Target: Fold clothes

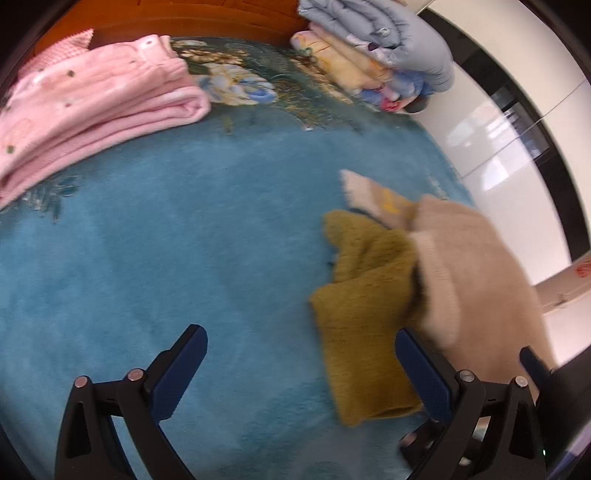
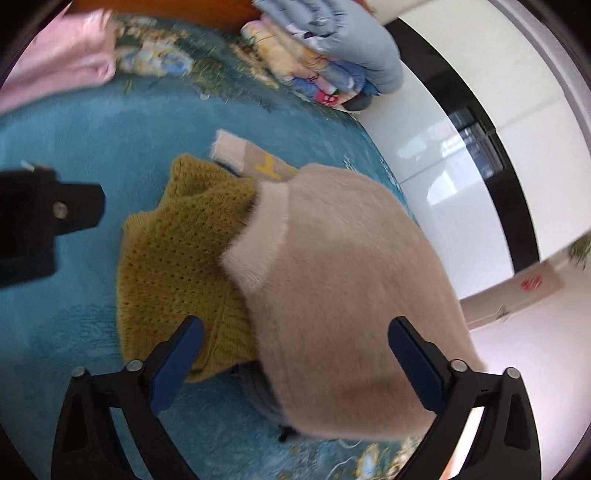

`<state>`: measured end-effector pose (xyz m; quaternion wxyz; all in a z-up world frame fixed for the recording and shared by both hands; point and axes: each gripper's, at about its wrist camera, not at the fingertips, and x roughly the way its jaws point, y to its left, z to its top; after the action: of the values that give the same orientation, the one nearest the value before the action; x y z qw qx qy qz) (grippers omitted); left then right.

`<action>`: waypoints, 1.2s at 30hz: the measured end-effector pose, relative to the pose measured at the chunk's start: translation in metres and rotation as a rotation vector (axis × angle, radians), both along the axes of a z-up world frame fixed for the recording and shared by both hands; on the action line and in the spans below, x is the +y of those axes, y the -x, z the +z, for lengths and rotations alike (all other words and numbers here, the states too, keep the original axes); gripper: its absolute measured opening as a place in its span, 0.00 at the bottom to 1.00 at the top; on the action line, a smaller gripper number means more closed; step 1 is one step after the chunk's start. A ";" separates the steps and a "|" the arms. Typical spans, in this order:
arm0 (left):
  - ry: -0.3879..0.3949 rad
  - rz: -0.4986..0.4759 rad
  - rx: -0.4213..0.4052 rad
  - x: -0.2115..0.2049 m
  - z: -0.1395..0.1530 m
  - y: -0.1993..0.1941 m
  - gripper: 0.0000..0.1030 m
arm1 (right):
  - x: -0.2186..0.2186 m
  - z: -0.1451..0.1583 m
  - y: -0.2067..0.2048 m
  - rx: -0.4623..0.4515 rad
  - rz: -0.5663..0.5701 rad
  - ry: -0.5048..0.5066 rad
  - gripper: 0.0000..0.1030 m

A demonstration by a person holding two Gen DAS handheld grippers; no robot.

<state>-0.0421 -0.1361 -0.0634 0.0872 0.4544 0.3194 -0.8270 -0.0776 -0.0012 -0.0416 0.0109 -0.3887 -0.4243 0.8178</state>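
Observation:
A beige fuzzy sweater [image 2: 343, 280] lies crumpled on the blue blanket [image 2: 74, 155], partly over a mustard knit sweater [image 2: 177, 266]. A beige sleeve with a yellow mark [image 2: 255, 158] sticks out behind them. My right gripper [image 2: 295, 324] hangs open just above the near edge of both sweaters, its pads touching nothing. In the left wrist view my left gripper [image 1: 299, 334] is open over the blanket [image 1: 166, 240], its right finger beside the mustard sweater [image 1: 365, 317] and the beige sweater [image 1: 476, 280]. The left gripper's black body [image 2: 37, 221] shows at the left of the right wrist view.
A folded pink garment [image 1: 92, 107] lies at the far left of the bed. Stacked folded quilts [image 1: 388, 48] stand at the far end against the wooden headboard [image 1: 166, 18]. The bed's edge and white floor [image 1: 498, 147] run along the right. A cardboard box [image 2: 517, 295] stands on the floor.

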 end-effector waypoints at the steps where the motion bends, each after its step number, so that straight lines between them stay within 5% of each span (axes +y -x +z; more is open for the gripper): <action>1: -0.015 0.007 0.005 -0.004 0.003 0.000 1.00 | 0.001 -0.006 0.007 -0.002 -0.020 -0.037 0.74; 2: -0.035 0.016 0.025 -0.007 0.004 -0.003 1.00 | 0.004 -0.010 0.013 0.000 -0.043 -0.077 0.63; 4: -0.063 0.029 0.055 -0.012 0.006 -0.007 1.00 | 0.011 -0.013 0.020 -0.027 -0.055 -0.098 0.63; 6: -0.074 0.026 0.061 -0.014 0.009 -0.007 1.00 | 0.016 -0.006 0.017 -0.027 -0.044 -0.101 0.37; 9: -0.143 -0.015 0.068 -0.015 0.012 -0.007 1.00 | 0.023 0.021 0.010 0.027 -0.051 -0.052 0.18; 20: -0.413 -0.156 0.050 0.000 0.016 -0.016 1.00 | 0.084 0.154 -0.053 0.284 -0.101 0.166 0.14; 31: -0.934 -0.174 0.007 0.053 -0.001 -0.028 1.00 | 0.124 0.186 -0.141 0.294 -0.114 0.351 0.14; 36: -0.966 -0.163 -0.076 0.080 -0.005 -0.024 0.96 | 0.141 0.195 -0.174 0.288 -0.117 0.411 0.14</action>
<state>-0.0181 -0.0560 -0.0681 -0.1869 0.4963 0.6267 -0.5710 0.0968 0.1402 0.1533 0.0393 -0.2861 -0.2203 0.9317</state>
